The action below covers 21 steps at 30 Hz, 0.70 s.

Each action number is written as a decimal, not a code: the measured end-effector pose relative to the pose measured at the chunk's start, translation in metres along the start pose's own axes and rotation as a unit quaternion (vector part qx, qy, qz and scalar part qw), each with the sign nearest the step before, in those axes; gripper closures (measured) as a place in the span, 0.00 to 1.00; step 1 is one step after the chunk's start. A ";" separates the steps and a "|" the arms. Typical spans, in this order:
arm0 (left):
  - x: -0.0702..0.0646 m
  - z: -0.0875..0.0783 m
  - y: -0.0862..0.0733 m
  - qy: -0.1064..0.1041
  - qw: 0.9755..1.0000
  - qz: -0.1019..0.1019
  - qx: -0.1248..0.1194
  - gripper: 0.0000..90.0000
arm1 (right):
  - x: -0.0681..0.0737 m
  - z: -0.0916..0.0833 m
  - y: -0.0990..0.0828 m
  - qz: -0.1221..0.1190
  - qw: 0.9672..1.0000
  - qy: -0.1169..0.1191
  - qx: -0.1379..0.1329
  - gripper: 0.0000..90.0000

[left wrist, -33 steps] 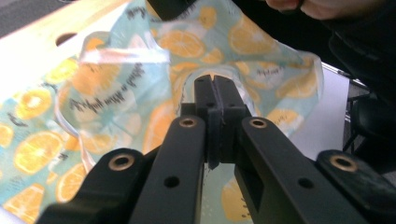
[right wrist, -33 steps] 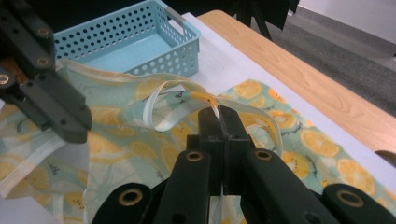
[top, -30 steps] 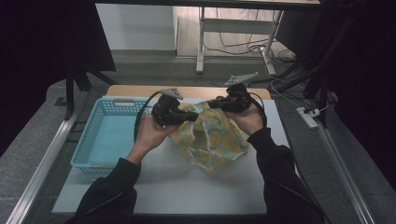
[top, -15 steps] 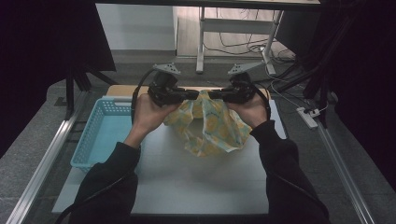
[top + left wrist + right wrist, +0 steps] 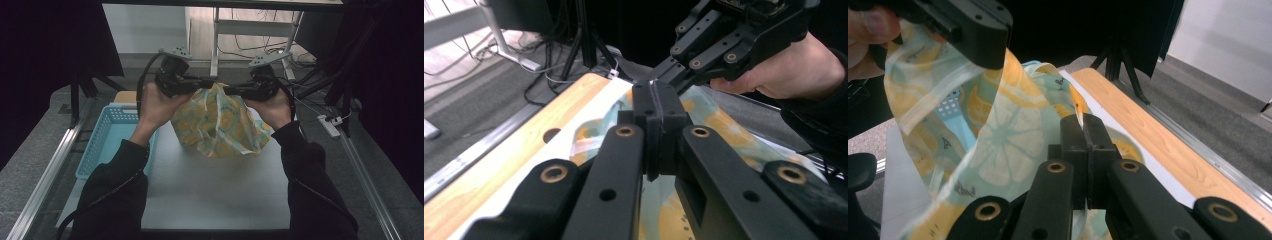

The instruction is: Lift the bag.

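Both hands have risen since a second ago, carrying the yellow-and-pale-blue lemon-print cloth (image 5: 220, 122) from a heap on the white counter (image 5: 215, 192) up into the air, where it now hangs as a loose, crumpled drape between the two tools, its lower folds low over the counter; from above I cannot tell whether they brush it. Beside it on the person's left sits the light blue perforated plastic basket (image 5: 107, 142), well below the raised hands. The left tool (image 5: 202, 84) and the right tool (image 5: 231, 91) face each other close together at the cloth's top edge, each pressed together on a pinch of fabric. To do this lift well, I judge that the hands should draw apart evenly and level so the top hem pulls taut and the creased body falls open; keeping both pinches firm matters, since a thin edge could slip out of one tool and leave the cloth dangling lopsided, and it should clear the basket's rim as it spreads. From above, the whole hang of the cloth shows, though the pinches are too small to read. The left gripper view shows its own left tool (image 5: 658, 102) with the jaws closed flat on a thin sliver of hem, the other tool just beyond, and the counter's wooden far edge (image 5: 499, 165). The right gripper view shows the right tool (image 5: 1083, 131) nipping a fold, the lemon slices printed on the cloth (image 5: 1003, 135), and the basket (image 5: 955, 117) glimpsed through a gap under the fabric.
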<state>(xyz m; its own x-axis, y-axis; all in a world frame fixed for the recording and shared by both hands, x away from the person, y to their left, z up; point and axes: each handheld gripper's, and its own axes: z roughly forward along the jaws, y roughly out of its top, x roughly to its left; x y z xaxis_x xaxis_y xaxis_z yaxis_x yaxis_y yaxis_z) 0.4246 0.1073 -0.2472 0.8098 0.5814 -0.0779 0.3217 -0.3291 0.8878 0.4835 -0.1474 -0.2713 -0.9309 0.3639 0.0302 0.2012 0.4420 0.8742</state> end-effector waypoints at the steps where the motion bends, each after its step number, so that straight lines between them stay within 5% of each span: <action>1: 0.000 -0.002 0.002 0.002 1.000 0.000 -0.005 1.00 | 0.000 -0.002 0.002 -0.001 1.000 0.000 -0.003 1.00; 11: -0.001 -0.017 0.023 0.009 0.999 0.006 -0.037 1.00 | 0.004 -0.017 0.022 -0.006 0.999 -0.001 -0.033 1.00; 21: 0.014 0.004 0.019 0.042 0.999 0.001 -0.014 1.00 | -0.006 0.005 0.013 -0.003 1.000 -0.027 -0.010 1.00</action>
<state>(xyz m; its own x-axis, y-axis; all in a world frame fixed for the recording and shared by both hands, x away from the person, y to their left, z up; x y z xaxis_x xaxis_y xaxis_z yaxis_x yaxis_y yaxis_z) 0.4447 0.1060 -0.2332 0.7655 0.6423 -0.0386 0.3053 -0.3097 0.9005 0.4930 -0.1401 -0.2627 -0.9140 0.4057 -0.0020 0.1885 0.4290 0.8834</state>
